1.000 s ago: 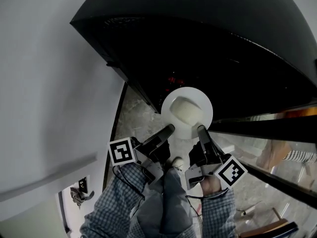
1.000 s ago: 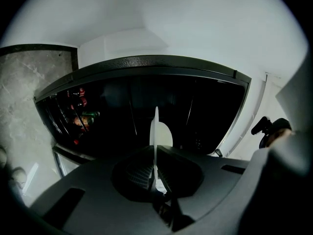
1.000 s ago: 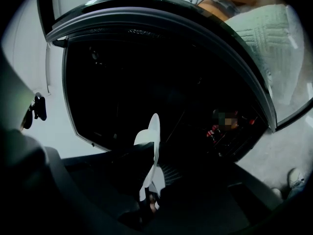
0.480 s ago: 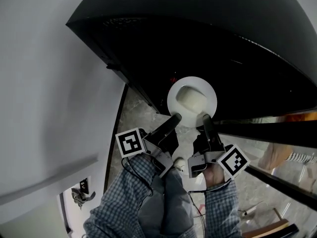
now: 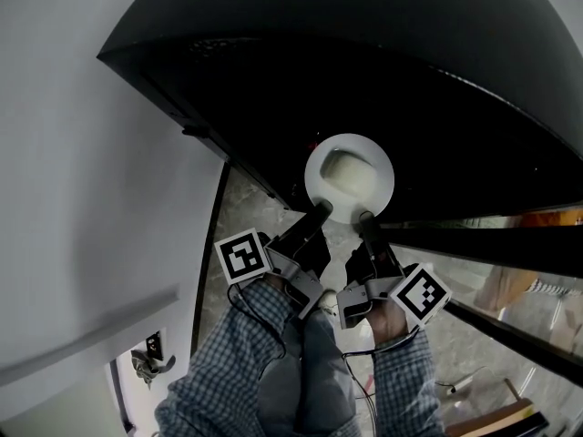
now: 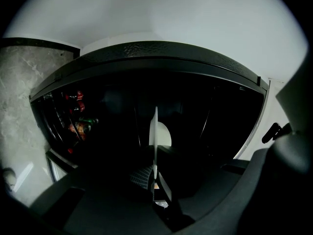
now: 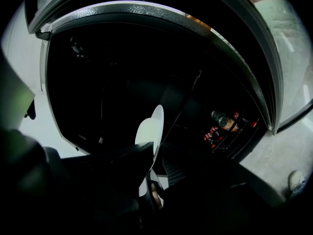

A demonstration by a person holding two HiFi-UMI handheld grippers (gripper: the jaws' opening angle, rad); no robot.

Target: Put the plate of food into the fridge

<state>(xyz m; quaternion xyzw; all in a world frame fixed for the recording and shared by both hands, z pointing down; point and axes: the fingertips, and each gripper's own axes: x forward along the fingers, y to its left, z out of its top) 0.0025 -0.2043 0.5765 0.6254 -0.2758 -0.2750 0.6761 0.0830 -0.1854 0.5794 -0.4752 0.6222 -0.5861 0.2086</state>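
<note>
A round white plate (image 5: pixel 349 177) with pale food on it hangs level in the dark opening of the fridge (image 5: pixel 364 80). My left gripper (image 5: pixel 319 211) is clamped on its near left rim and my right gripper (image 5: pixel 365 217) on its near right rim. In the left gripper view the plate (image 6: pixel 156 131) is edge-on, a thin white line running in between the jaws of the left gripper (image 6: pixel 154 169). In the right gripper view the plate (image 7: pixel 150 129) rises from between the dark jaws of the right gripper (image 7: pixel 151 166). Both pairs of jaws are shut on the rim.
The fridge interior is very dark. Bottles and cans (image 6: pixel 77 126) sit on its door racks (image 7: pixel 226 124). The white fridge door (image 5: pixel 82 198) stands open at the left, over marbled floor (image 5: pixel 244 221). A glass shelf edge (image 5: pixel 492 239) juts out at the right.
Both grippers and the plate have moved up the picture, deeper into the fridge opening, and lately a little to the left. The grip on the rim looks unchanged.
</note>
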